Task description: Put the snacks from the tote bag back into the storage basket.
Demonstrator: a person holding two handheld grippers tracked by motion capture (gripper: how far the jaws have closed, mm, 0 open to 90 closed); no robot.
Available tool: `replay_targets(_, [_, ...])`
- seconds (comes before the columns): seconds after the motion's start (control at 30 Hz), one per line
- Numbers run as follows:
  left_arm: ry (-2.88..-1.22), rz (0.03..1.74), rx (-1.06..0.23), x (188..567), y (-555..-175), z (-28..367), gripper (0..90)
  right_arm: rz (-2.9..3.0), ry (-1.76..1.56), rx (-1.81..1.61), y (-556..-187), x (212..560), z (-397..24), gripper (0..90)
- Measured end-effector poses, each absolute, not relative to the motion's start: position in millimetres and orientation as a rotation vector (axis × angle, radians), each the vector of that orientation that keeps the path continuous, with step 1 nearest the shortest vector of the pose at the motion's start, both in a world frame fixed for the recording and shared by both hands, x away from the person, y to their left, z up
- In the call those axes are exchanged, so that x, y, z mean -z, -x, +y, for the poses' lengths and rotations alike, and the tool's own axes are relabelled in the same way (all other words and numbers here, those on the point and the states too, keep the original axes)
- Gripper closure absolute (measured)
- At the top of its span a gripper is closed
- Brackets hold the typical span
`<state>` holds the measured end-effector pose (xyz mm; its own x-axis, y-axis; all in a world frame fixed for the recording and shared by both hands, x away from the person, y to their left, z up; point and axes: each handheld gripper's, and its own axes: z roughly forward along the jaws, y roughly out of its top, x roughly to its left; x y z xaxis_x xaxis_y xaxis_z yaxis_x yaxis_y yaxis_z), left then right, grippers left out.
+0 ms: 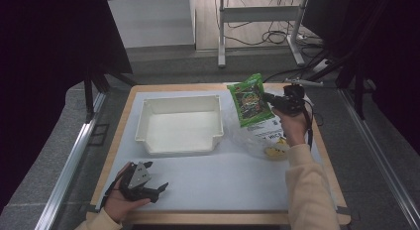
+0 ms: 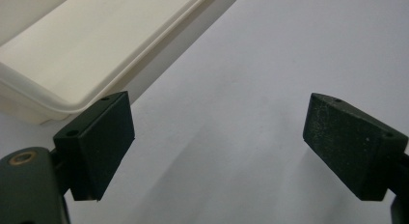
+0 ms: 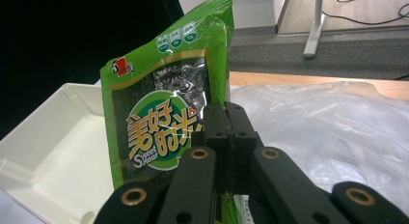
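Observation:
My right gripper (image 1: 270,98) is shut on the edge of a green snack packet (image 1: 250,101) and holds it upright above the table, right of the white tray (image 1: 148,108). In the right gripper view the green snack packet (image 3: 159,122) stands pinched between the closed jaws of my right gripper (image 3: 226,125), with the white tray (image 3: 53,151) behind it at the left. My left gripper (image 1: 161,189) rests near the table's front left corner, open. In the left gripper view, nothing lies between the wide-apart pads of my left gripper (image 2: 217,137), and the white tray's (image 2: 72,50) corner lies just beyond.
A clear plastic bag (image 1: 257,138) with other packets, one yellow (image 1: 275,151), lies on the white mat (image 1: 223,180) under the right hand. The clear plastic bag (image 3: 328,127) spreads right of the packet. Table legs and cables stand on the floor beyond the table's far edge.

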<state>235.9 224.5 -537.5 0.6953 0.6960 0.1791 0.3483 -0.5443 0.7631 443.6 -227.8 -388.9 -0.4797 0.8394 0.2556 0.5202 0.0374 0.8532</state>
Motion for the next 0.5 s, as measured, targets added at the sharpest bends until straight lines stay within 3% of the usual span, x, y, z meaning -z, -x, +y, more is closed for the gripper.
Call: replay_targets(0.5, [-2.173, 0.794, -0.614, 537.3, -235.9, 224.9, 10.8, 2.031, -1.342, -1.486, -442.6, 384.2, -203.7, 89.7])
